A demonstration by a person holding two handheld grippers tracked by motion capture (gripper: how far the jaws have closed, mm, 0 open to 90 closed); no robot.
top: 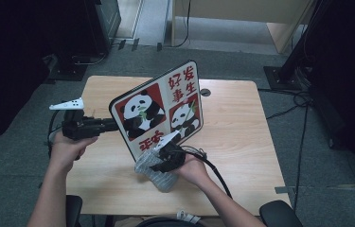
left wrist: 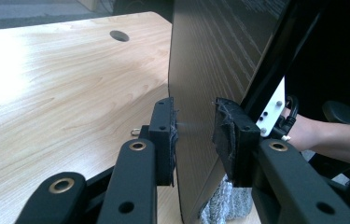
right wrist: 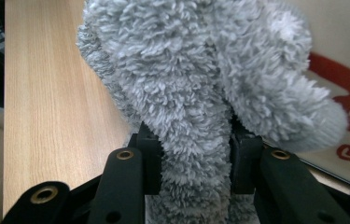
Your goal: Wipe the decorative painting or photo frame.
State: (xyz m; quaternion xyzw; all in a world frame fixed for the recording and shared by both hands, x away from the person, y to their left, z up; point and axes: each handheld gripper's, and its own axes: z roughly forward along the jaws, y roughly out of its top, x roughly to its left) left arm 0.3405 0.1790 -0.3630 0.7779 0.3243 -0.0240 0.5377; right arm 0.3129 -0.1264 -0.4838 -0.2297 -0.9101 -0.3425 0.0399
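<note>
High view: you're holding the panda board [top: 158, 111] tilted over the table [top: 241, 127], left gripper [top: 111, 125] at its left edge. Left gripper view: jaws straddling the board edge, contact unclear. Right gripper view: your right gripper [right wrist: 193, 161] jaws are clamping the grey fluffy cloth [right wrist: 196, 93] against the board.

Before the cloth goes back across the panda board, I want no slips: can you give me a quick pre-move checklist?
1. Left gripper clamping the panda board by its edge: ok.
2. Right gripper shut on the grey fluffy cloth: ok.
3. Board tilted up off the table, printed face toward the person: ok.
4. Cloth close to the board's lower edge: ok.
5. Cloth touching the printed face: cannot tell.
</note>
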